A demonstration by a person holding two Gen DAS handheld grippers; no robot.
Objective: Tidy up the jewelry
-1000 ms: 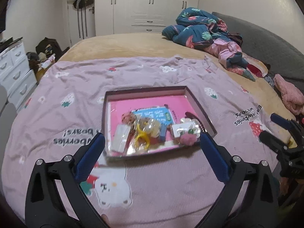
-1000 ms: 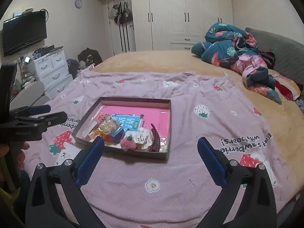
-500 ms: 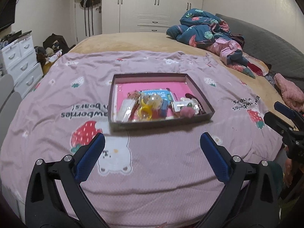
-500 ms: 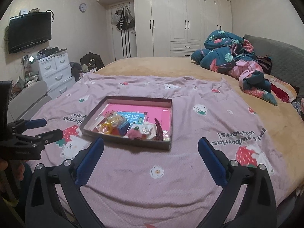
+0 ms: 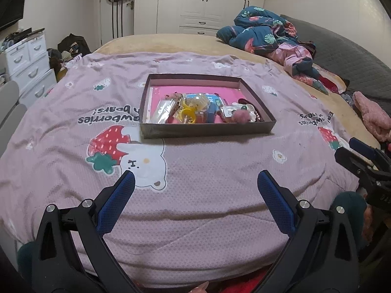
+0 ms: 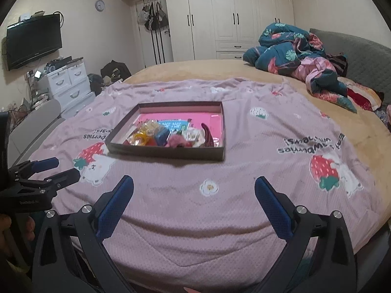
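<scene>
Box (image 5: 207, 129) on blanket (image 5: 195, 195), trinkets (image 5: 195, 112) inside, quilt (image 5: 264, 31) behind

blanket (image 5: 220, 195): matt textured cloth | box (image 5: 207, 130): matt cardboard, glossy pink lining | wardrobe (image 6: 220, 17): glossy

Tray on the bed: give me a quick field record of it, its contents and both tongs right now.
tray: shallow dark box with pink floor, on the lilac strawberry blanket
contents: heaped at the near side; yellow piece, blue piece, pink fluffy piece, clear packets
far half of tray: bare pink floor
left tongs: open, empty, short of the tray
right tongs: open, empty, short of the tray
contact with tray: none
</scene>
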